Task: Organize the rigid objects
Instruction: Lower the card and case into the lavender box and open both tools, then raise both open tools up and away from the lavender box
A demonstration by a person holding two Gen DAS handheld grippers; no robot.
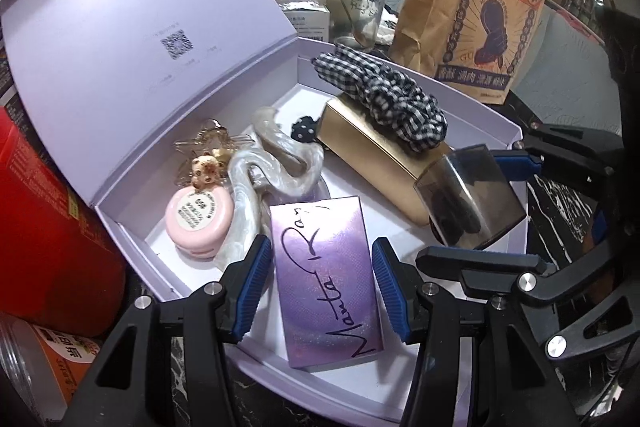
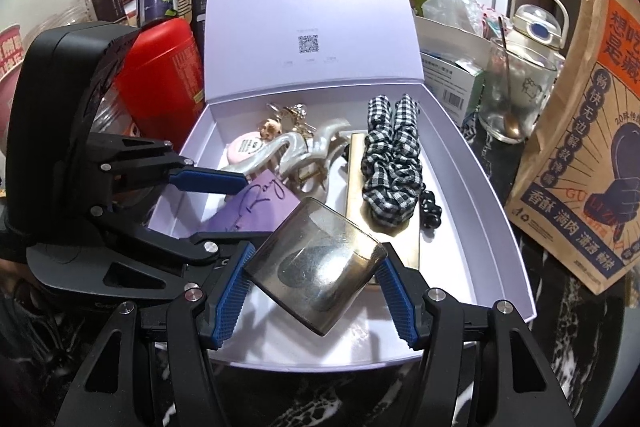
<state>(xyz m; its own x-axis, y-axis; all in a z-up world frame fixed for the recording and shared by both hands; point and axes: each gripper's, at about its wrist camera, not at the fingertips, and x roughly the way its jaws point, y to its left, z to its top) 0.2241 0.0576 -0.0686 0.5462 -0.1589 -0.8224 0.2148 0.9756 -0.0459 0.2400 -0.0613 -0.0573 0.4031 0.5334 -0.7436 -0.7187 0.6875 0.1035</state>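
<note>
While the right gripper (image 2: pixel 316 281) holds the smoky plastic cup (image 2: pixel 318 267) tilted over the near edge of the lilac box (image 2: pixel 508 227), its jaws closed on the cup's sides, the left gripper (image 1: pixel 320 287) hovers with jaws wide either side of the purple carton (image 1: pixel 328 279) — apparently not touching it. The cup should go down upright on the bare floor near the front right corner (the gold case (image 2: pixel 356 187) and checked scrunchie (image 2: pixel 392 163) crowd the middle), and be released only once it sits flat — a tilted release may tip it.
</note>
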